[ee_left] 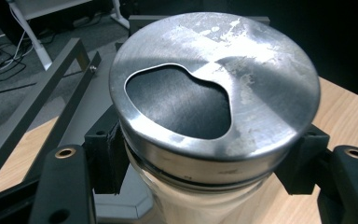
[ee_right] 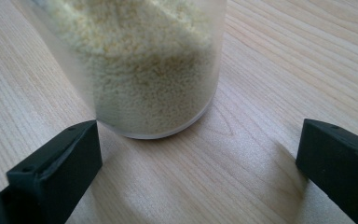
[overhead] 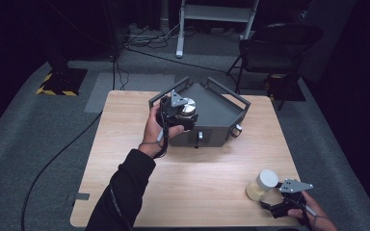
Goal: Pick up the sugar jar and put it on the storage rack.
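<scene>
My left gripper (overhead: 182, 114) is shut on a glass jar (ee_left: 200, 205) with a steel shaker lid (ee_left: 242, 79), held over the near left part of a dark grey tray (overhead: 221, 113). The lid has one wide curved opening, and the jar holds something pale. In the left gripper view the black pads (ee_left: 105, 158) press on the jar just under the lid. A second jar (overhead: 261, 185), clear with a white cap and pale grains (ee_right: 149, 65), stands on the table at the near right. My right gripper (overhead: 277, 204) is open just behind its base (ee_right: 198, 163), apart from it.
The grey tray has raised rails (ee_left: 42, 93) and a knob (overhead: 237, 130) on its front right. The wooden table (overhead: 192, 187) ends close to the right gripper. A folding chair (overhead: 274, 43) and a white stand (overhead: 212, 14) are beyond the table, with cables on the floor.
</scene>
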Demonstrator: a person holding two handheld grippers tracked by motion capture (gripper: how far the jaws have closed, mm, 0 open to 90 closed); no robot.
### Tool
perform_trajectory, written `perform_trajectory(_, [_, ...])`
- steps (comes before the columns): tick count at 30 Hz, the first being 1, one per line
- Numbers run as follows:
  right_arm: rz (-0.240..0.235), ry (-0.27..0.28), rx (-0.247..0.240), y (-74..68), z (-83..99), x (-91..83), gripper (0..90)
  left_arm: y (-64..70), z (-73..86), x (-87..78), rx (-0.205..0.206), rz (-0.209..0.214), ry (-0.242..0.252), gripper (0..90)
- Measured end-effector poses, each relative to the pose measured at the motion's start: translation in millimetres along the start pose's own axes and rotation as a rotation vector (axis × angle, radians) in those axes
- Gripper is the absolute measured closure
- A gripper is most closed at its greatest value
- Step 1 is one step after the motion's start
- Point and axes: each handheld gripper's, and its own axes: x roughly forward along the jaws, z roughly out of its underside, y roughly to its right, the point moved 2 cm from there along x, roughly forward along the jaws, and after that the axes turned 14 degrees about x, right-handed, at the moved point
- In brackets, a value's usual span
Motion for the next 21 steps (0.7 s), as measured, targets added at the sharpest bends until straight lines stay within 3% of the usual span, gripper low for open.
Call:
perform_trajectory(18, [-0.001,0.0,0.0,0.1,0.0,0.0,0.0,-12.2,-5.7,31.4,-0.029,-0.047,-0.003,31.4])
perform_trajectory(21, [0.0,0.001,-0.001,0.2,0.1,0.0,0.0,-12.2,-6.5,36.3,-0.014,-0.063,-0.019,31.4])
